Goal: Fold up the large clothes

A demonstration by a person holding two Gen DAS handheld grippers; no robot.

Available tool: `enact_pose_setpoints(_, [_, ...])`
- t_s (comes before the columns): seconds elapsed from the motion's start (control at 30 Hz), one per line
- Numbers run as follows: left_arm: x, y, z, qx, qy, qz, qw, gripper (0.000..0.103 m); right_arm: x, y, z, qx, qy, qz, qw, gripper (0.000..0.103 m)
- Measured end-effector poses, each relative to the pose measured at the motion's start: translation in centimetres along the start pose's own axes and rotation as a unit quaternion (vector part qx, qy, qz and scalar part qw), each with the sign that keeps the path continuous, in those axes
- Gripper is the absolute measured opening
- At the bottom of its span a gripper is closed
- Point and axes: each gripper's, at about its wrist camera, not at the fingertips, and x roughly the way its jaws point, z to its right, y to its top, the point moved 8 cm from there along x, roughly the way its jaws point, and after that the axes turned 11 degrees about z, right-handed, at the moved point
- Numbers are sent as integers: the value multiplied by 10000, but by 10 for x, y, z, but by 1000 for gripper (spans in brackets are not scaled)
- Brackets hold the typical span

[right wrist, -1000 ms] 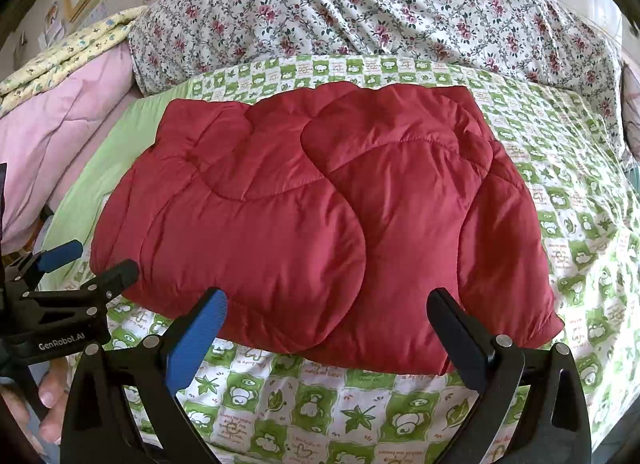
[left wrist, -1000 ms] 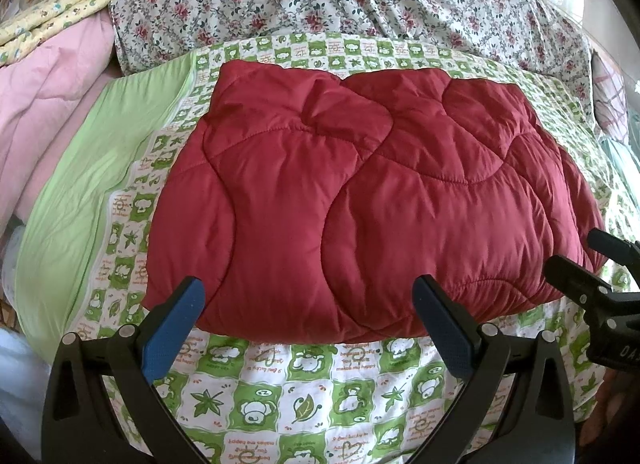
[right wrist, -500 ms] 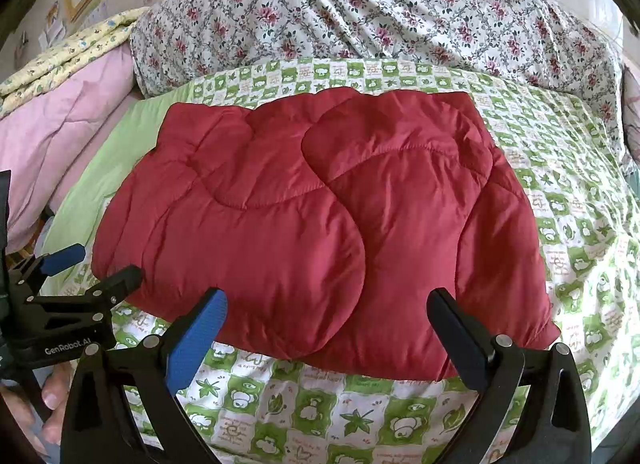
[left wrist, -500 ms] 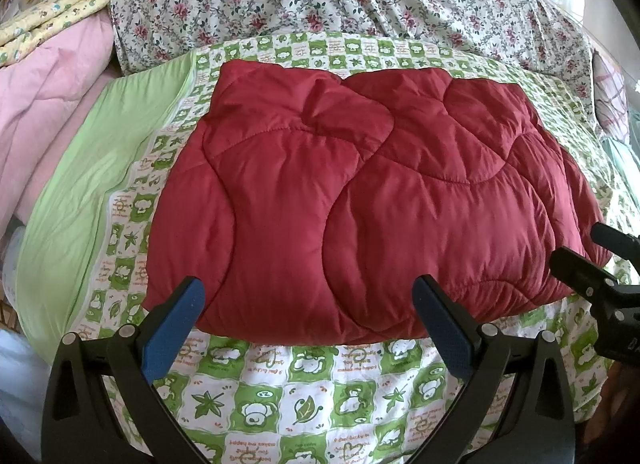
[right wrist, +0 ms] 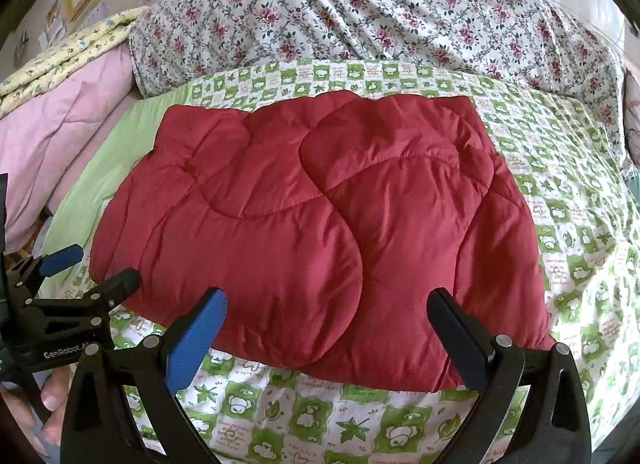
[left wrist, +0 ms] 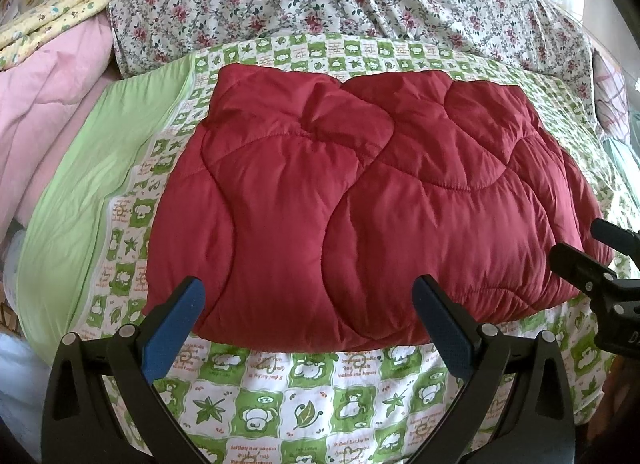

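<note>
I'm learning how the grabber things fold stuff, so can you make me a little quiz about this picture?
1. True or false: the left gripper is squeezing the red quilted jacket.
2. What does the jacket lie on? A) a bare wooden floor B) a green-and-white checked sheet C) a chair
3. Fill in: behind the jacket lies a big ____-patterned quilt.

Key
1. False: both the left and the right gripper are open and hold nothing, near the jacket's front edge.
2. B.
3. Flower.
</note>
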Motion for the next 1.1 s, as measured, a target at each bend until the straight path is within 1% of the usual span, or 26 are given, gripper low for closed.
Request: enact_pose_setpoints(1.1, [3,5,4,95,-11,-2,10000,103,1,2,7,63,0,-9,10000,101])
